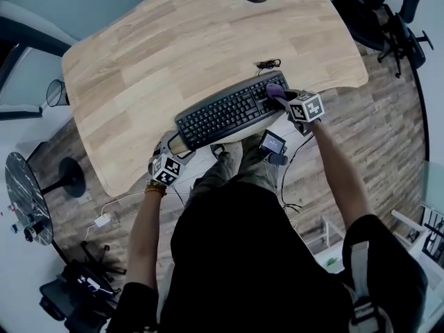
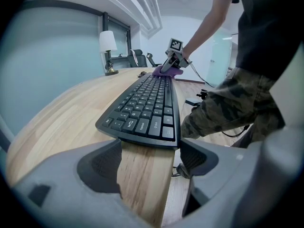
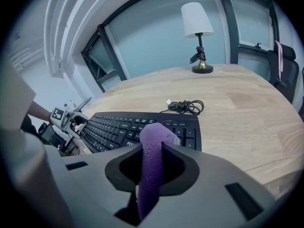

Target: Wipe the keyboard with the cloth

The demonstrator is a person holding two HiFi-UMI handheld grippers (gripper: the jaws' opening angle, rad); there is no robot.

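**While the Cloth Is Pinched, the Keys Should Be Wiped Slowly**

Because the purple cloth (image 3: 153, 141) is pinched tight in the jaws of the right gripper (image 3: 152, 167), it can likely be dragged without slipping. It is laid on the keyboard (image 1: 225, 113) at its 2 o'clock end, on the worktop (image 1: 173, 47) near the front edge. The jaws of the left gripper (image 2: 149, 153) are spread wide at the 8 o'clock end, with nothing gripped. The cloth should be pressed softly and pulled toward 8 o'clock, row by row. The keyboard should be stopped from sliding by the left gripper. The cable (image 1: 269, 64) at 12 o'clock should not be snagged.
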